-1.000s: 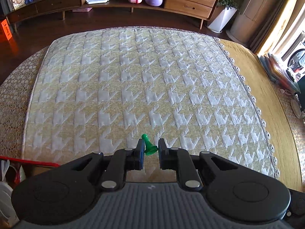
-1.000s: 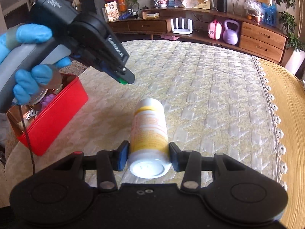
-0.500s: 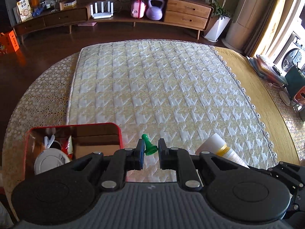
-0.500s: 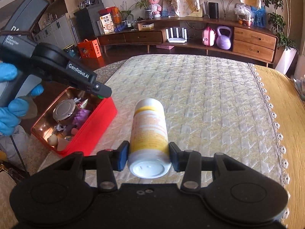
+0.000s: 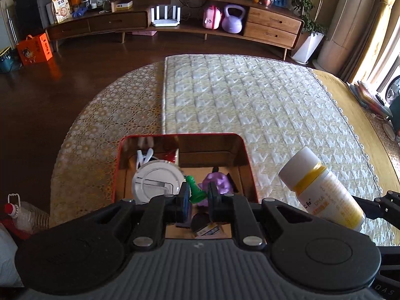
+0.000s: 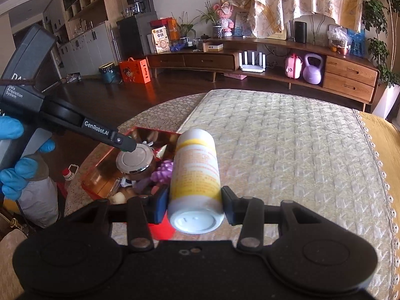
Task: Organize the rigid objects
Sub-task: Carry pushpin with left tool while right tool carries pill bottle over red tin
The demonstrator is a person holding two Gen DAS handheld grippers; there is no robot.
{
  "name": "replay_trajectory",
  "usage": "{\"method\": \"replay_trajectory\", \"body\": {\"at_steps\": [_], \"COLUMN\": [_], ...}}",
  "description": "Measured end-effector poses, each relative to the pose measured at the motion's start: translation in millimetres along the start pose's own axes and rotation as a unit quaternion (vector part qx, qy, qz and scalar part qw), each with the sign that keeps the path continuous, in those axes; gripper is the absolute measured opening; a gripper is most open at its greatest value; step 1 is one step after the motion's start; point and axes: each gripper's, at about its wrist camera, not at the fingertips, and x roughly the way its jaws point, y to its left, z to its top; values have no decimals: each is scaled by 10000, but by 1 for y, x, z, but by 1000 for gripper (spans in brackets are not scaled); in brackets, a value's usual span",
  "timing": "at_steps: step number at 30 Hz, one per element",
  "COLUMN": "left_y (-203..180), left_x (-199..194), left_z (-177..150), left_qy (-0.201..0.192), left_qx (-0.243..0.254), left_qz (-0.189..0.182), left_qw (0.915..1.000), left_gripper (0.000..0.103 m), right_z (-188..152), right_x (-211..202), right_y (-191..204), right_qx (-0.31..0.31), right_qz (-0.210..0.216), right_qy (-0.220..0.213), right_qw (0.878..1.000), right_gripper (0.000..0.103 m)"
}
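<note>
A living room with a dark wood floor and a long low sideboard (image 5: 175, 22) along the far wall surrounds a round counter (image 5: 100, 115) under a lace cloth, with a quilted cream-and-yellow mat (image 5: 250, 105) spread across most of it. The mat itself is bare in both views. At the near left edge of the counter sits a red tin box (image 5: 246, 155) with a shiny copper-coloured inside, already partly filled: a round white lidded container (image 5: 156, 181), a purple grape-like toy (image 5: 217, 182), a white clip-like piece and a few small bits that are hard to make out. Next in size is the white bottle with a yellow label (image 6: 196, 172), lying lengthwise in the right tool (image 6: 193, 206), whose pads press on its sides near the base; it hangs above the mat just beside the box's right wall. Smallest is the green pawn-shaped piece (image 5: 193, 191), tilted and pinched between the nearly closed jaws of the left tool (image 5: 197, 195), poised over the open box above the white container. A hand in a blue glove (image 6: 15, 165) carries that left tool. Judging by the bare mat and the stocked box, the sorting looks close to finished: these two held items appear to be what is left, neither is released yet, and both need lowering into the box.
</note>
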Motion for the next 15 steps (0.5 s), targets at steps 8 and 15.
{"method": "replay_trajectory", "body": {"at_steps": [8,15], "left_y": [36,51], "left_x": [9,31], "left_z": [-14,-29], "left_qy": [120,354], "left_qx": [-110,-121], "left_qz": [103,144], "left_qw": [9998,9992], "left_gripper": [14,14], "right_z": [11,13], "right_x": [28,59], "right_y": [33,49], "right_qx": [-70,-171], "right_qz": [13,-76], "right_qy": [1,129], "right_qw": [10000,9997], "right_gripper": [44,44]}}
